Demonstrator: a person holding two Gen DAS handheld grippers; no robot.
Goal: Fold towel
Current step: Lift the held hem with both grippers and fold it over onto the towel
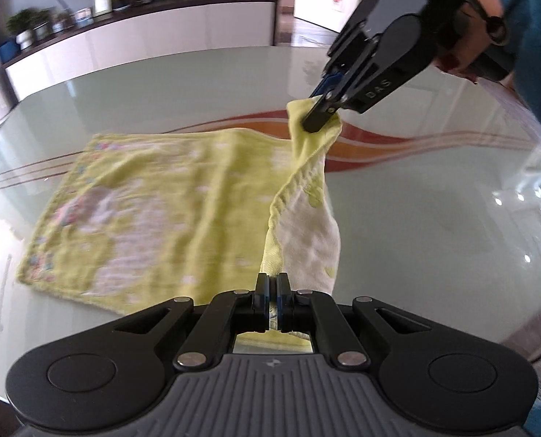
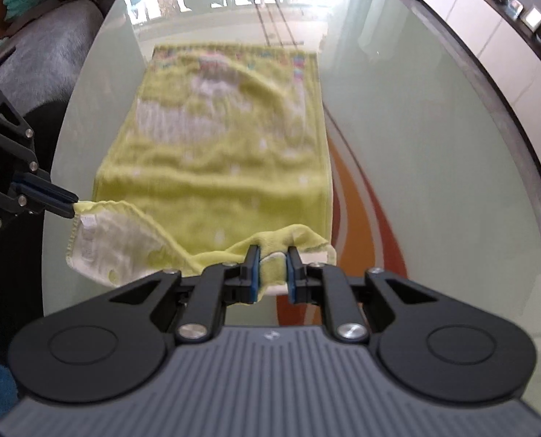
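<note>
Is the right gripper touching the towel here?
Touching. In the right wrist view the right gripper has its blue pads pressed on a bunched corner of the towel, lifting it.

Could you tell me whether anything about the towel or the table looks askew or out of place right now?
Nothing stands out. The left gripper and right gripper each pinch a corner of the yellow towel, lifting that edge while the rest lies flat, lightly wrinkled, on the glass table.

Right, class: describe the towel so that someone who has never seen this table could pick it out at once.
Start at the glossy pale table with its orange swirl. On it lies the towel, one end lifted at both corners by the left tongs and right tongs. It is the only cloth there: lime-green, with a whitish underside.
</note>
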